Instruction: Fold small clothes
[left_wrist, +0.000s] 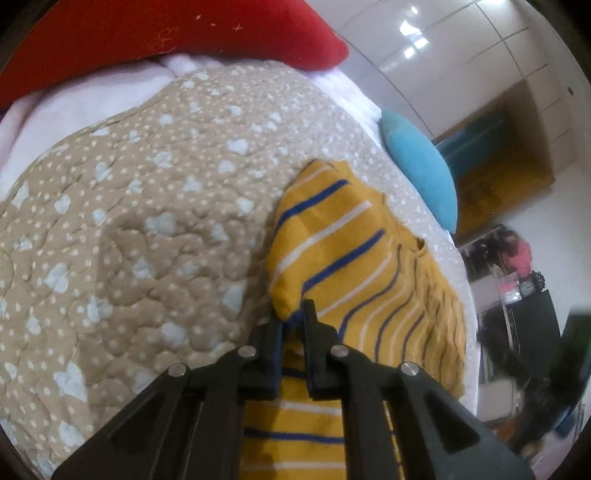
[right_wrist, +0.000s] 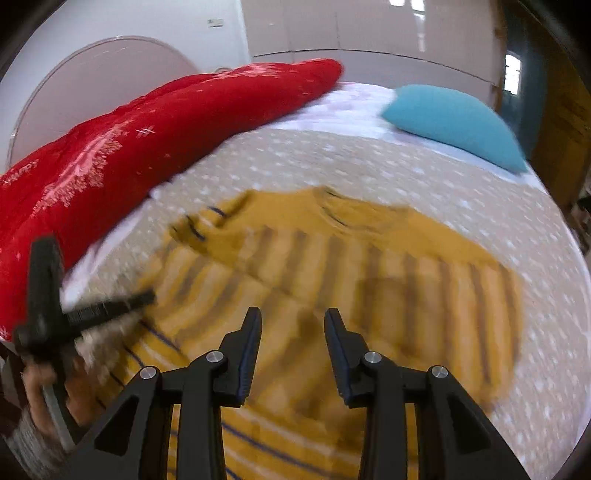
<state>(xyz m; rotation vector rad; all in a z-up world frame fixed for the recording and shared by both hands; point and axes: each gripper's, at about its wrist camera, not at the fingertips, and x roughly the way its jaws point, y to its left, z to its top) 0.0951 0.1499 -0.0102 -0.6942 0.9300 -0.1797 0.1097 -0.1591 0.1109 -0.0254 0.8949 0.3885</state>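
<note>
We work on a bed covered by a beige dotted quilt. At far left lies a red pillow.

Left hand-held gripper: its jaws are clenched on a folded edge of the yellow striped shirt, with cloth pinched between the two fingers. In the right wrist view we see this gripper at the left edge, gripped by the person's hand.

The shirt lies spread across the quilt, between the red pillow and a blue pillow, with one sleeve folded over its body.

Right hand-held gripper: its jaws stand apart, released, above the shirt. This view is blurred, so we cannot tell whether the fingertips touch the cloth.
</note>
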